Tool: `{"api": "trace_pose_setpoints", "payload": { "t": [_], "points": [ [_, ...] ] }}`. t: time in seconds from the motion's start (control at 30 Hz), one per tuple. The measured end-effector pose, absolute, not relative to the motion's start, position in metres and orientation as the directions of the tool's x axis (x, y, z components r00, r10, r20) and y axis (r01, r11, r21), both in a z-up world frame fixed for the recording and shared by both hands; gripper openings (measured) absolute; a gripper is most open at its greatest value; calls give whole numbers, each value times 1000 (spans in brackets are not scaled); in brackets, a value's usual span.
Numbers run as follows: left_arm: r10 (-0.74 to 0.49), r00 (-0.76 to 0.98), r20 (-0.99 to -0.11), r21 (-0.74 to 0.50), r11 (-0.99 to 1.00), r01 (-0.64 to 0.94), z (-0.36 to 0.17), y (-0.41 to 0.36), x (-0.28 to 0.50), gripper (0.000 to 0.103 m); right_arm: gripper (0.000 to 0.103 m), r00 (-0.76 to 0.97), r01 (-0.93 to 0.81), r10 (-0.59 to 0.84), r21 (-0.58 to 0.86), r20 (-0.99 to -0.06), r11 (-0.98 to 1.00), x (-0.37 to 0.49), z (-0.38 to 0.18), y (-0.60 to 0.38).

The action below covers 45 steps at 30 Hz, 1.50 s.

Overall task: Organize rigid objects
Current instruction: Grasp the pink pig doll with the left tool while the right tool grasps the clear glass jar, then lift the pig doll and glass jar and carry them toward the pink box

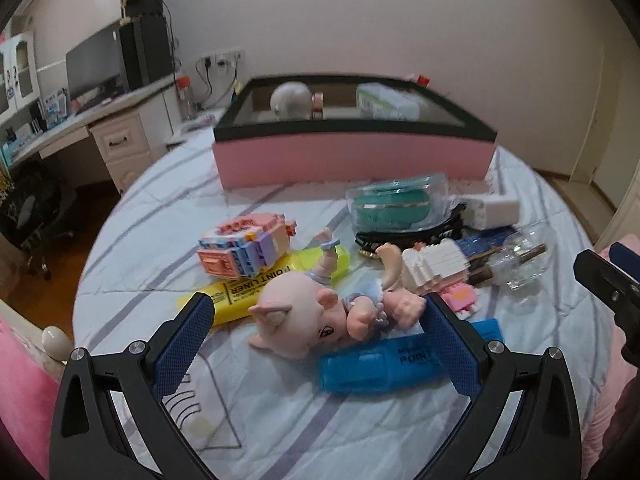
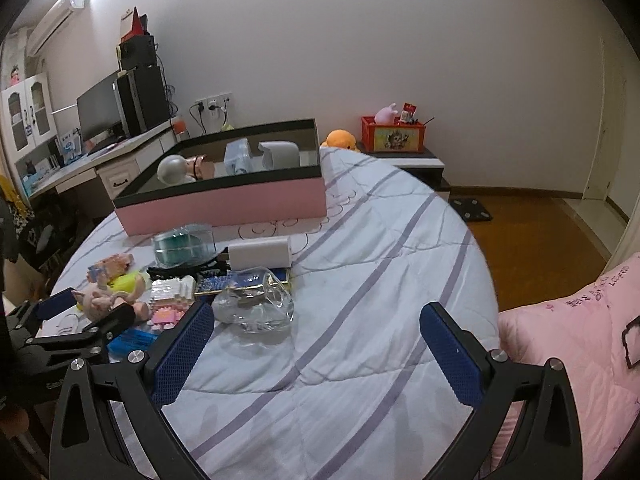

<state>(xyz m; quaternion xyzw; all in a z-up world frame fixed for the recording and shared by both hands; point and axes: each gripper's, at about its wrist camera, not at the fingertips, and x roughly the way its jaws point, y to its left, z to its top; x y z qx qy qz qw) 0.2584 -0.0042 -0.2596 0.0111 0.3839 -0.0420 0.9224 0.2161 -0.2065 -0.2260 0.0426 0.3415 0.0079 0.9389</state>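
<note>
My left gripper [image 1: 318,316] has its fingers spread wide around the pink plastic doll with pointed ears [image 1: 320,316], not touching it. The doll lies on its side, long axis running left to right, head toward the left finger, on the striped white bed quilt [image 1: 160,240]. It rests partly over a yellow highlighter [image 1: 248,292] printed "POINT LINER" and a blue one [image 1: 380,364] reading "POINT". My right gripper [image 2: 316,328] is released over bare quilt, near the clear glass bottle [image 2: 256,304].

Desk [image 1: 60,128] with monitor [image 1: 94,62], orange plush [image 2: 340,140], pink quilt [image 2: 572,340], wood floor [image 2: 532,248]
</note>
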Motion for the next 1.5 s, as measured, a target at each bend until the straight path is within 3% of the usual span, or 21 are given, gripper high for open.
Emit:
{"api": "trace_pose_setpoints", "payload": {
  "t": [0.1,0.2,0.57,0.6,0.63,0.7,1.07,1.4,1.47,1.5],
  "points": [
    [-87,711,-698,-45,996,78,-258,0,264,99,103,753,3,58,92,-656,996,223,-232,-205],
    [-150,721,-677,-90,989,121,-255,1,263,79,103,740,-18,74,91,-668,996,230,-236,-199],
    [-178,732,-658,-92,983,156,-246,8,249,78,101,687,-108,144,96,-712,989,263,-251,-177],
    [-178,732,-658,-90,983,159,-246,9,248,78,94,683,-115,155,105,-714,988,265,-251,-178],
    [-178,735,-654,-90,983,158,-245,10,248,78,80,671,-121,166,114,-723,986,267,-253,-178],
    [-183,738,-650,-99,983,156,-243,12,246,78,65,651,-138,199,143,-732,980,269,-258,-179],
    [-193,766,-613,-96,981,171,-227,12,234,78,63,687,-169,204,119,-697,978,252,-247,-175],
    [-194,813,-549,-74,980,184,-192,5,227,77,63,771,-183,199,88,-605,979,232,-195,-173],
    [-196,821,-537,-63,979,192,-183,2,229,71,63,783,-194,205,83,-587,977,232,-186,-171],
    [-202,824,-529,-65,978,198,-178,1,231,63,64,788,-200,209,81,-579,977,233,-181,-170]
  ]
}}
